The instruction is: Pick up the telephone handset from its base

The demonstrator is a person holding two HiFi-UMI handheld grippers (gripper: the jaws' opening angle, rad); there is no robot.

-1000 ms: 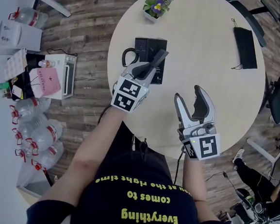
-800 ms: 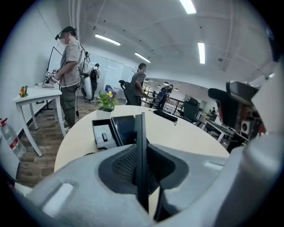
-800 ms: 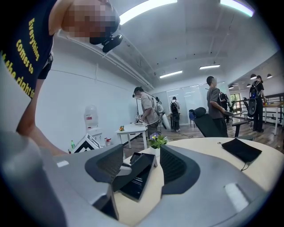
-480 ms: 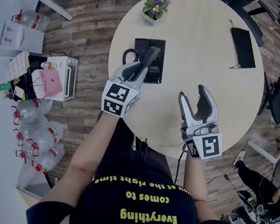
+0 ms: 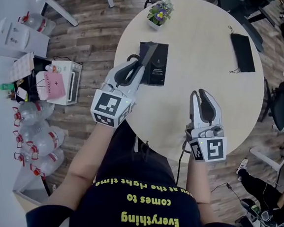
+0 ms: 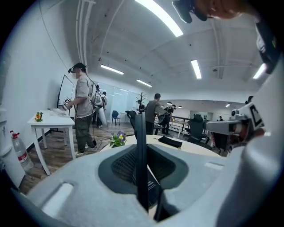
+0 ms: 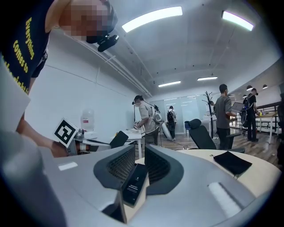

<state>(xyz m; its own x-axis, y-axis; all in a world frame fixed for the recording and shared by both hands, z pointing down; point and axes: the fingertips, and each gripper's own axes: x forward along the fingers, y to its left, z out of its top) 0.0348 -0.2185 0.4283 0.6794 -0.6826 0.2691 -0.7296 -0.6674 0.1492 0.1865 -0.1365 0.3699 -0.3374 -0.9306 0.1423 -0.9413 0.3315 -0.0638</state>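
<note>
Telephone handset (image 5: 144, 56): clamped edge-on in jaws of left gripper (image 5: 134, 69), over base (image 5: 160, 69). Right gripper (image 5: 200, 94): near right, empty, jaws just narrowed, slightly apart.

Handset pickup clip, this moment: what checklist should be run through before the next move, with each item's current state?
1. Left tool shut on handset: ok.
2. Handset raised off base, as the right gripper view shows: ok.
3. Coiled cord free of snags: cannot tell.
4. Right tool empty; its jaws have just been closing with nothing between them: ok.
5. Flower pot and black pouch apart from both tools: ok.
</note>
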